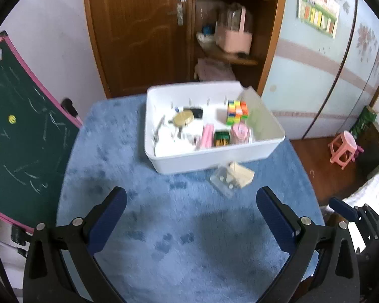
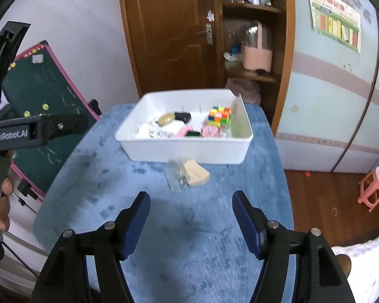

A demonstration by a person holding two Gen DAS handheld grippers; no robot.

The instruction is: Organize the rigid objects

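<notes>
Left gripper (image 1: pixel 191 203): its two blue fingers are spread wide apart. It holds nothing and sits over the near part of the table.
Right gripper (image 2: pixel 191 203): its fingers are spread apart too, with nothing between them. It points at the small pile just in front of the box.
Table (image 1: pixel 128 176): it has a fuzzy blue cover on top.
White box (image 1: pixel 214 155): it sits on the far side of the table, a bit to the right in the left view.
Color cube (image 1: pixel 237 112): inside the box, at the far right, next to a clear sheet leaning on the right wall.
Pink round thing (image 1: pixel 240 132): inside the box, near the front wall, on the right.
Green little box (image 1: pixel 221 138): inside the white box, just left of the pink round thing.
Pink stick (image 1: pixel 206 136): inside the box, just left of the green little box.
Gold round thing (image 1: pixel 182 119): inside the box, on the left, touching a black thing beside it.
Tan block (image 2: pixel 195 173): on the table, outside the box, just in front of its near wall.
Clear pack (image 2: pixel 175 176): lies against the left side of the tan block. What is inside is too blurry to tell.
Green board (image 1: pixel 17 131): stands to the left of the table.
Pink stool (image 2: pixel 374 188): on the wood floor, far to the right.
</notes>
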